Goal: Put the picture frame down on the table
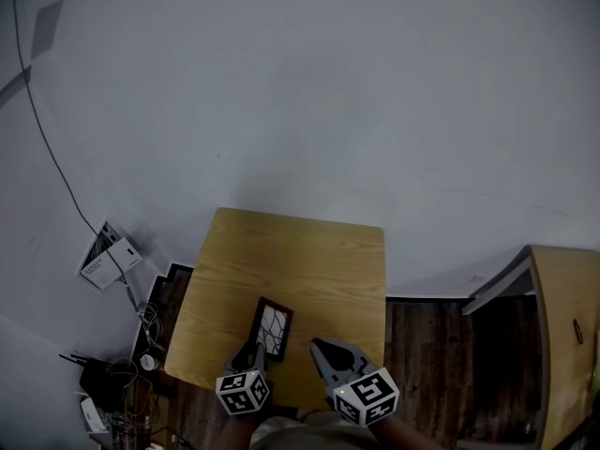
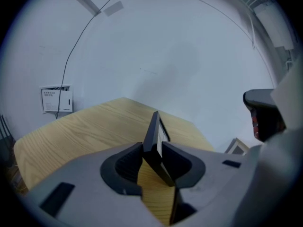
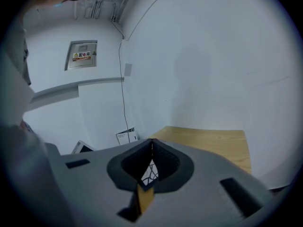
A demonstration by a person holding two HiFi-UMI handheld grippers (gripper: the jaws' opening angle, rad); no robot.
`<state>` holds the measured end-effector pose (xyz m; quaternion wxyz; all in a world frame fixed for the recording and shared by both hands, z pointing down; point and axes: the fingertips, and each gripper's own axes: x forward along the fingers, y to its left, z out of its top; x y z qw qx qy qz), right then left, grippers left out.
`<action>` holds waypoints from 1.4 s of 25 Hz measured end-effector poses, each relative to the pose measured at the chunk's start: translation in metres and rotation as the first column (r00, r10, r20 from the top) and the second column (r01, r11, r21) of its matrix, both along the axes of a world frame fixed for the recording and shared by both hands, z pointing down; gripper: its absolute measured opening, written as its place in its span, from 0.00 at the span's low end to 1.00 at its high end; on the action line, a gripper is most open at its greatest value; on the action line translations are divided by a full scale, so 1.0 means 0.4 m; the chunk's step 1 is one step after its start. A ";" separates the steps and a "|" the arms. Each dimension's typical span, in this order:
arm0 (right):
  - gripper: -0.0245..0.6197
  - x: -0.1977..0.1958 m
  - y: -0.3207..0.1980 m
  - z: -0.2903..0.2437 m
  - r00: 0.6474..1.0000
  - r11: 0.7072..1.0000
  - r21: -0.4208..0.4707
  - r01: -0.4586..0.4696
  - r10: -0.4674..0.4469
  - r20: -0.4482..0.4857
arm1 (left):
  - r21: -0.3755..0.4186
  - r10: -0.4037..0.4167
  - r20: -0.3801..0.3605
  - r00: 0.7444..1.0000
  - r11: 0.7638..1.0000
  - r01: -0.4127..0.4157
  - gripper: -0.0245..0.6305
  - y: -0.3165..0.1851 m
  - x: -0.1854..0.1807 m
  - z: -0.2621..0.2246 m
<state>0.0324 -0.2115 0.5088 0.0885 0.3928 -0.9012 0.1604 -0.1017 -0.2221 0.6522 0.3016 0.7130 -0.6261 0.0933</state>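
Note:
A dark picture frame [image 1: 273, 329] with a white cracked-pattern picture hangs over the near part of the wooden table [image 1: 300, 261]. My left gripper [image 1: 253, 352] is shut on its near edge. In the left gripper view the frame [image 2: 155, 131] shows edge-on, clamped between the two dark pads, with my left gripper [image 2: 152, 151] around it. I cannot tell whether the frame touches the tabletop. My right gripper [image 1: 319, 349] is just right of the frame, its jaws closed with nothing between them. In the right gripper view my right gripper [image 3: 151, 144] has its tips together, and part of the frame [image 3: 149, 172] shows below them.
The table stands against a white wall. A white box with papers [image 1: 109, 256] and a tangle of cables [image 1: 117, 387] lie on the dark floor at the left. A wooden cabinet [image 1: 565, 331] stands at the right. A thin cable [image 1: 52, 148] runs down the wall.

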 end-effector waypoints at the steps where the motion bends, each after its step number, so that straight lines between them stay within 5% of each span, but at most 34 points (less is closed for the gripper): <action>1: 0.04 0.000 -0.001 0.000 1.000 1.000 0.000 0.000 0.000 0.001 | -0.003 -0.001 0.006 1.000 1.000 0.001 0.20 0.000 -0.003 0.005; 21: 0.04 -0.019 -0.001 0.010 1.000 1.000 -0.011 0.025 -0.025 -0.009 | -0.095 -0.058 0.094 0.994 0.993 0.067 0.28 0.023 -0.067 0.082; 31: 0.04 -0.040 0.006 0.004 1.000 1.000 -0.004 0.028 -0.028 -0.010 | -0.049 -0.067 0.060 0.996 0.996 0.070 0.27 0.017 -0.078 0.044; 35: 0.04 -0.044 0.023 -0.005 1.000 1.000 0.002 0.016 -0.016 -0.005 | 0.011 -0.067 0.020 0.998 0.998 0.067 0.19 0.029 -0.074 -0.015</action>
